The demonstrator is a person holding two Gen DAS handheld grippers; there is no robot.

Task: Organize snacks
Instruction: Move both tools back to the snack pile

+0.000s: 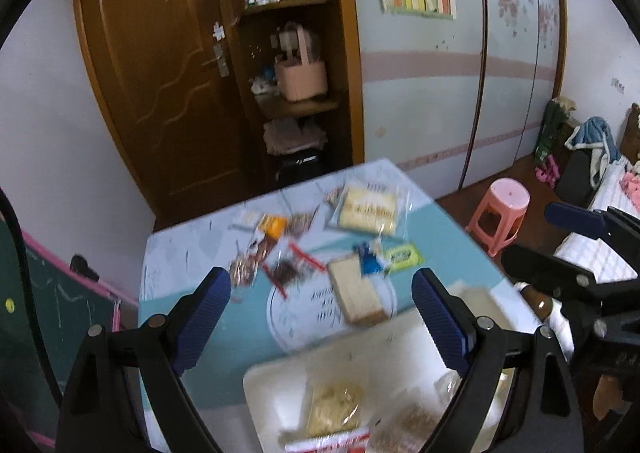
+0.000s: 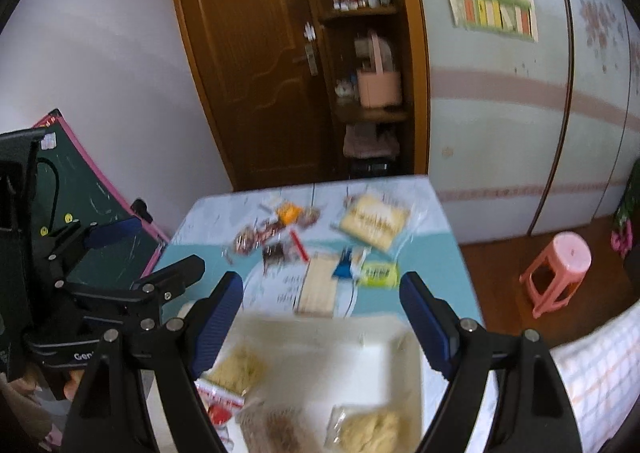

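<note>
Snacks are split two ways on the table [image 1: 188, 253]: a few packets already lie in the white tray [image 1: 272, 385] at the bottom of both wrist views, and the rest are scattered beyond it, toward the middle of each frame. The nearest loose one is the pale wafer block [image 1: 356, 293], and it sits just past the tray's far edge, up-frame from my jaws. In the left wrist view it shows between my two blue pads, its long axis slanting from upper left to lower right; in the right wrist view the same block [image 2: 318, 285] runs nearly straight up and down the frame, again between the pads. So both hands line up on it about equally, and I judge neither plainly nearer. Farther up-frame lies the big yellow cracker pack [image 1: 370, 209], the green packet [image 1: 404, 257] just right of the block, and a jumble of small reddish wrappers [image 1: 276, 253] to its left. My left gripper [image 1: 322, 317] is spread wide, nothing between the pads, touching nothing. My right gripper [image 2: 322, 317] is spread just as wide and empty too, hanging over the tray. The frames are blurred, so wrapper details escape me. My call: go forward and down for the block, pads set across its narrow width.
</note>
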